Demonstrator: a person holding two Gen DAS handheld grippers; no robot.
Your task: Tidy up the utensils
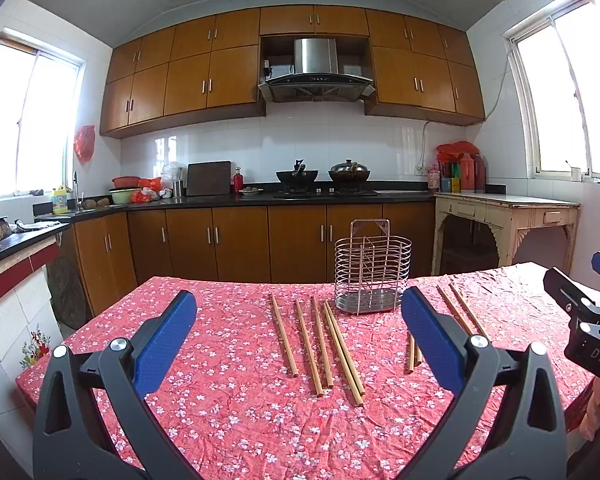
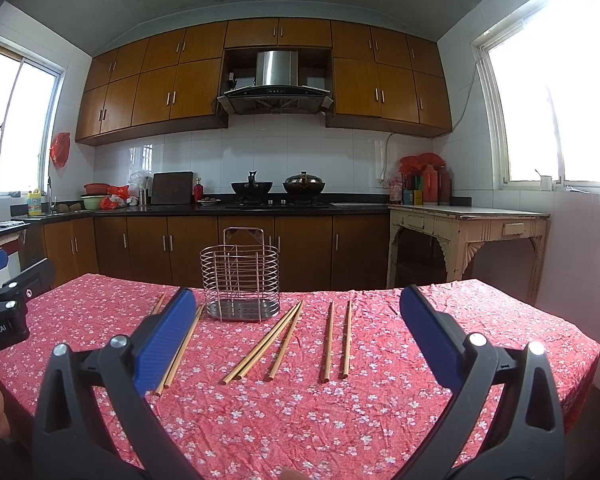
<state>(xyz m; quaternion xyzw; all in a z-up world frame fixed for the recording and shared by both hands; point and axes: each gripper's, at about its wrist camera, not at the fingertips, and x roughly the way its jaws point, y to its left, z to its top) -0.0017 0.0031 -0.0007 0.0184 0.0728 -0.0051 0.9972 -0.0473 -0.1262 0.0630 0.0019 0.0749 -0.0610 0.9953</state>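
- The left hand-held gripper [image 1: 296,336] hangs over the near edge of the counter [image 1: 228,420] with its blue pads spread wide and nothing between them; the right hand-held gripper [image 2: 296,336] stands just as wide and empty.
- Each one shows at the edge of the other's view, so they are side by side (the counter wears a red flowered cloth).
- Wooden chopsticks [image 1: 316,344] lie loose on the cloth ahead of both, in scattered pairs and singles, most running away from the camera; two more [image 1: 462,312] lie apart on the right, partly hidden behind the left one's blue pad.
- Beyond them, at the far edge, an empty wire utensil holder [image 2: 240,280] stands upright.
- Nothing stands between the chopsticks and it.
- Farther back: a stove with two woks [image 2: 276,188] and a pale side table [image 2: 468,224].
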